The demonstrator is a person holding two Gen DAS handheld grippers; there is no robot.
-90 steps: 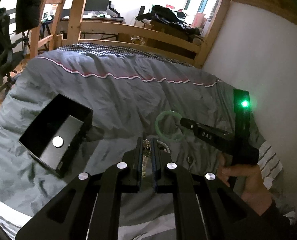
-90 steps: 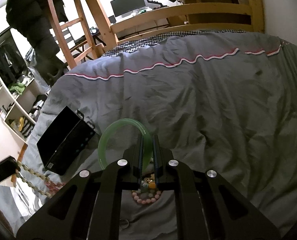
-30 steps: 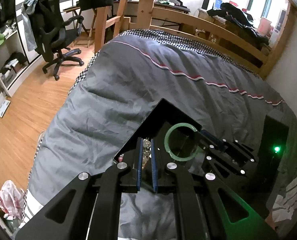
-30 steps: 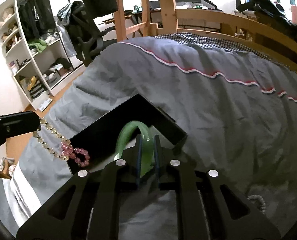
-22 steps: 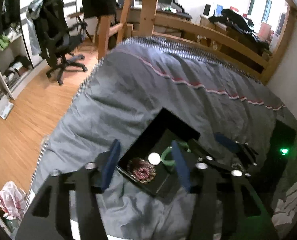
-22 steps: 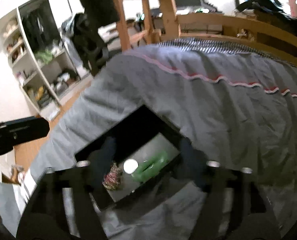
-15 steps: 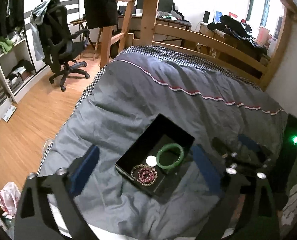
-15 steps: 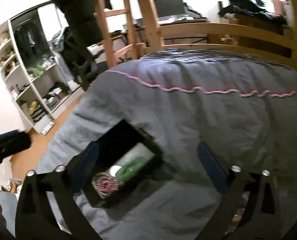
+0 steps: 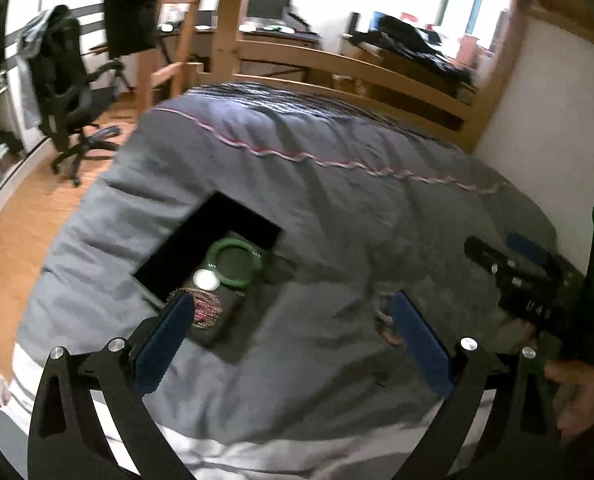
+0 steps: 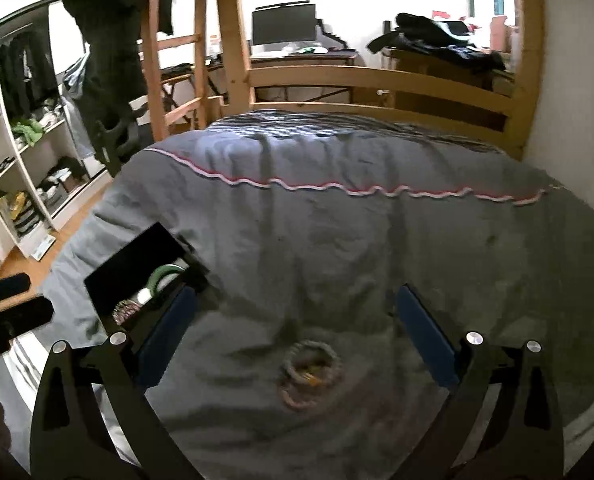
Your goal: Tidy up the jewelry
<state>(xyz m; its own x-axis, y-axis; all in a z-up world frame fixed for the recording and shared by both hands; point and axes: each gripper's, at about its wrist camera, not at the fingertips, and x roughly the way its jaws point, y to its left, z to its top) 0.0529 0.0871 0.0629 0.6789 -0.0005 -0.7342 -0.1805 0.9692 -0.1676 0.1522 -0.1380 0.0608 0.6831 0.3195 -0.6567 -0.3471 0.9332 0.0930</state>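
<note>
A black jewelry box (image 9: pixel 177 248) lies open on the grey duvet (image 9: pixel 337 208). In it lie a green bangle (image 9: pixel 235 261), a pink bead bracelet (image 9: pixel 206 307) and a round white disc (image 9: pixel 206 279). The box (image 10: pixel 129 268) also shows in the right wrist view, at the left. A small heap of bead bracelets (image 10: pixel 309 372) lies on the duvet between my right gripper's fingers; it shows in the left wrist view (image 9: pixel 385 318) too. My left gripper (image 9: pixel 289 308) is open and empty above the bed. My right gripper (image 10: pixel 293 304) is open and empty above the heap.
The wooden bed frame (image 10: pixel 377 80) and ladder (image 10: pixel 165 52) stand at the far end. A white wall (image 9: pixel 557 100) runs along the right. An office chair (image 9: pixel 69 100) and shelves (image 10: pixel 21 168) stand on the wooden floor to the left.
Both grippers opened over the box, leaving the green bangle and pink bracelet inside. Both then swung right, away from the box, toward the bracelet heap.
</note>
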